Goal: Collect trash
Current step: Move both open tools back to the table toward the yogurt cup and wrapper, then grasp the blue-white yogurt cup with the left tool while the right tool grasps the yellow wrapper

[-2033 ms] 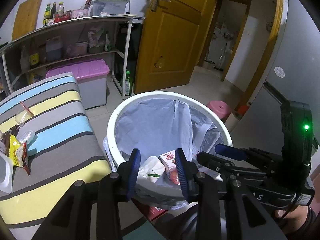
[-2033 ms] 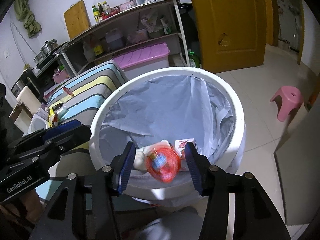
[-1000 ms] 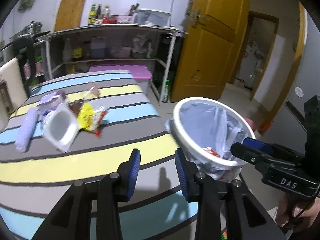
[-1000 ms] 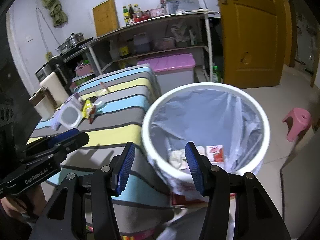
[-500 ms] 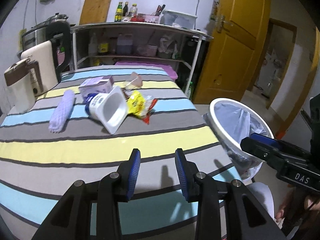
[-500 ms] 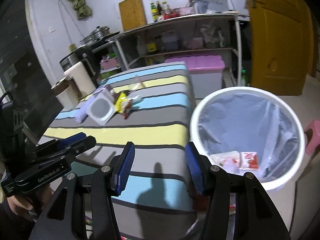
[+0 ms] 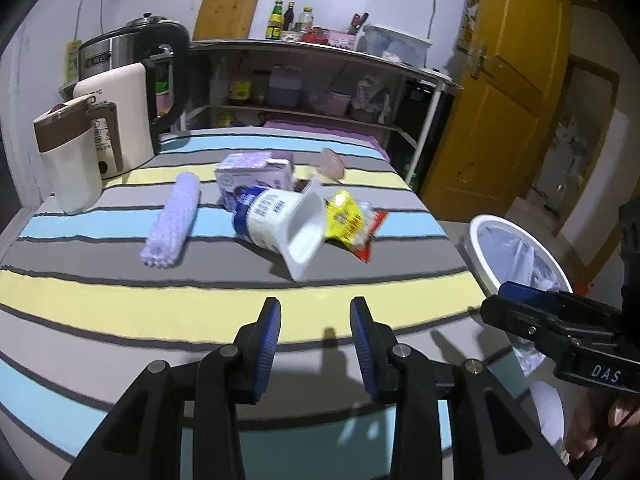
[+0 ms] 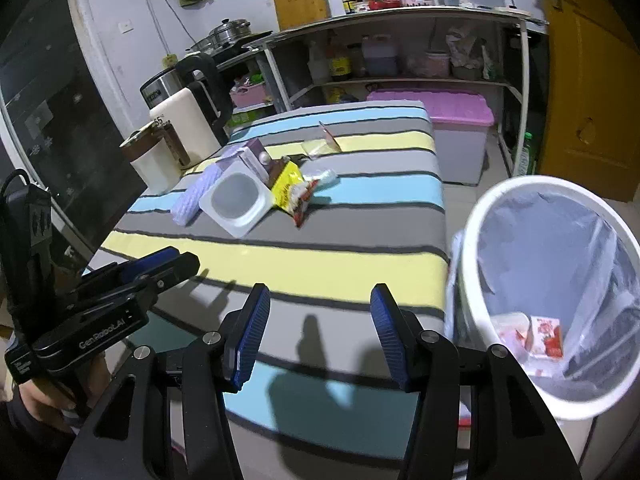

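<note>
Trash lies in a cluster on the striped table (image 7: pixel 200 312): a tipped white yogurt tub (image 7: pixel 284 222) (image 8: pixel 236 202), a yellow snack wrapper (image 7: pixel 348 220) (image 8: pixel 290 190), a purple carton (image 7: pixel 256 174) (image 8: pixel 252 154), and a clear wrapper (image 7: pixel 332 162) (image 8: pixel 320 144). The white lined bin (image 8: pixel 552 280) (image 7: pixel 516 256) stands right of the table with a red carton (image 8: pixel 546 336) inside. My left gripper (image 7: pixel 315 320) is open and empty over the near table. My right gripper (image 8: pixel 318 320) is open and empty at the table's near edge, beside the bin.
A purple rolled cloth (image 7: pixel 174 220), a beige jug (image 7: pixel 72 160) and an electric kettle (image 7: pixel 132 108) stand at the table's left. A metal shelf (image 7: pixel 320 80) with bottles is behind, with a pink-lidded box (image 8: pixel 452 120) under it. A yellow door (image 7: pixel 500 112) is to the right.
Both grippers pulled back from over the bin toward the table. The right gripper dropped the red net ball into the bin; both are empty now. The trash cluster came into view.
</note>
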`<state>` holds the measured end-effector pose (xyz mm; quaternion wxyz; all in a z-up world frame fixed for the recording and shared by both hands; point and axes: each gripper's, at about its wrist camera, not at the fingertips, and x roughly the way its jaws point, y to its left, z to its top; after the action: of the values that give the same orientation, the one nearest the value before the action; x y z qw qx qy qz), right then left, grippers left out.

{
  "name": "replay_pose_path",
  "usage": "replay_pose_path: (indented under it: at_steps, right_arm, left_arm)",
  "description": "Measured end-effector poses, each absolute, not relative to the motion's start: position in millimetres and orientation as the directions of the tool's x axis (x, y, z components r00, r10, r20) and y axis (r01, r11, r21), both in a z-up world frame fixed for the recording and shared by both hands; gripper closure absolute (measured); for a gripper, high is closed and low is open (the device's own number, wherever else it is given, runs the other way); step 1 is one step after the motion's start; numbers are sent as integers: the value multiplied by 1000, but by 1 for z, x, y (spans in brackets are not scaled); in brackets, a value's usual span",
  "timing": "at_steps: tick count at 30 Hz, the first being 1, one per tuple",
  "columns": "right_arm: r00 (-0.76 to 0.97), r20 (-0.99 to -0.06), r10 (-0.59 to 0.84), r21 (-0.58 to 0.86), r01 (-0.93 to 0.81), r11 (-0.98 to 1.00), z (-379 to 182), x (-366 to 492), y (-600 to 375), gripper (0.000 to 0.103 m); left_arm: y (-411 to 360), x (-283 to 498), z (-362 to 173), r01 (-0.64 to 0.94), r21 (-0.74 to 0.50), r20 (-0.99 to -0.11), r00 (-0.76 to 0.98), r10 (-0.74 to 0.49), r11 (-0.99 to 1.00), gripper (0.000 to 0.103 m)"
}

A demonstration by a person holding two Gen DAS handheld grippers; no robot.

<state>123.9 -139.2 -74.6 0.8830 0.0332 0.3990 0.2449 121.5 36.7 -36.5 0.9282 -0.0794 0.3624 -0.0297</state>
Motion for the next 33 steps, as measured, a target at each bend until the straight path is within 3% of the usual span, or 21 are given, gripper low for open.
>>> replay_pose_path:
  at_steps: [21,33]
  right_arm:
    - [506,-704,498,308,-414,857,-86,197,-96,51]
    - [463,-717,521,351,-406,844,-102,240,-77,52]
  left_arm:
    - [54,179,-44,-3,-191,-655,745,-125,982,69]
    - [56,187,-51,15,-209,-658,738,-151,978,89]
